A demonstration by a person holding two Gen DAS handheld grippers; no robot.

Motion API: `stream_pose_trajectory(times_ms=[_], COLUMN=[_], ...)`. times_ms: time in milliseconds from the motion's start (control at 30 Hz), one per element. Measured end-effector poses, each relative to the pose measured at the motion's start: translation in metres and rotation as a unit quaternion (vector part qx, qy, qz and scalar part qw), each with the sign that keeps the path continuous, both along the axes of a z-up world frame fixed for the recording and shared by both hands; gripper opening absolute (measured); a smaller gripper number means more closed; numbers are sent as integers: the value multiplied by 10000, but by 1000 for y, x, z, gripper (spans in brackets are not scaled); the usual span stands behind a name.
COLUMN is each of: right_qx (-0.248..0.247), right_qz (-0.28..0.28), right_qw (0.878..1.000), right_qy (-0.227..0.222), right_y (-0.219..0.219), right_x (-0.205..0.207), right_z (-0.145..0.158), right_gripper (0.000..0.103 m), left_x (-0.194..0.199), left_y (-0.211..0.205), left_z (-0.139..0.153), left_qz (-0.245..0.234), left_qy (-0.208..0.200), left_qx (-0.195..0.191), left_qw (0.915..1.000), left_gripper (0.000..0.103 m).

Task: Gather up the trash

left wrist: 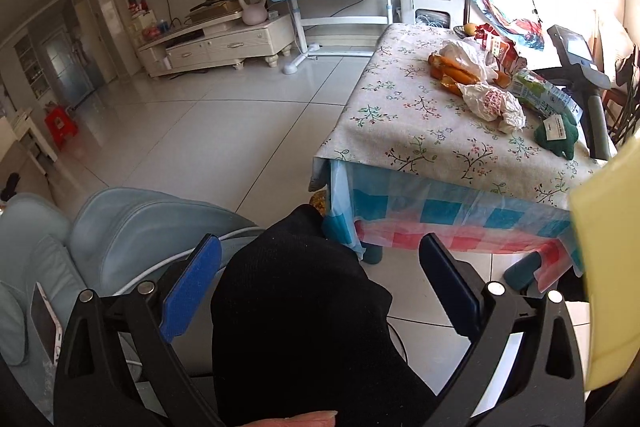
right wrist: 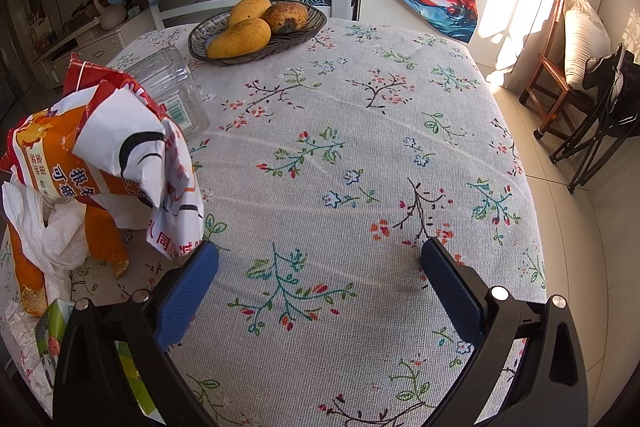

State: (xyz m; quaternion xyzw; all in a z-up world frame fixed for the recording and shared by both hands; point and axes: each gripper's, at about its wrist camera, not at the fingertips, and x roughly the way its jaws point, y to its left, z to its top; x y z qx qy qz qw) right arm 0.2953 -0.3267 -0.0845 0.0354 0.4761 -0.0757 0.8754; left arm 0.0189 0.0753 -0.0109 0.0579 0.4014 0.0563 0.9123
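Note:
In the right wrist view, a heap of trash lies at the table's left: a crumpled red, orange and white wrapper (right wrist: pixel 116 147), white tissue (right wrist: pixel 48 227), a clear plastic box (right wrist: pixel 172 87) and a green carton (right wrist: pixel 52 327). My right gripper (right wrist: pixel 319 247) hovers open over bare floral cloth, its left finger close to the wrapper. In the left wrist view, the same heap sits far off on the table: orange wrappers (left wrist: pixel 452 71), crumpled white paper (left wrist: pixel 492 103) and a green carton (left wrist: pixel 548 95). My left gripper (left wrist: pixel 320 247) is open, low beside the table, with black fabric (left wrist: pixel 304 307) between its fingers.
A basket (right wrist: pixel 200 43) of mangoes stands at the table's far side. A green plush toy (left wrist: pixel 558 135) lies near the trash. A pale yellow object (left wrist: pixel 608 267) fills the right edge. A blue armchair (left wrist: pixel 120 227) sits left; a wooden chair (right wrist: pixel 560 67) stands right. Tiled floor lies beyond.

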Motion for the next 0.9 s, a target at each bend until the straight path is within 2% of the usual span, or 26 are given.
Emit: stream_pose_trajectory(times_ms=[233,900], right_qx=[0,1], right_qz=[0,0], right_qw=[10000,10000], right_qy=[0,-1], right_y=[0,0], right_x=[0,0], right_z=[0,0], right_gripper=[97,97], left_x=[3,46], left_y=[-7,-60], left_z=[10,9], left_qz=[-49,-596], left_qy=[-165,-142], left_qx=[-57,-190], left_qw=[9998,9979], left_gripper=[96,96])
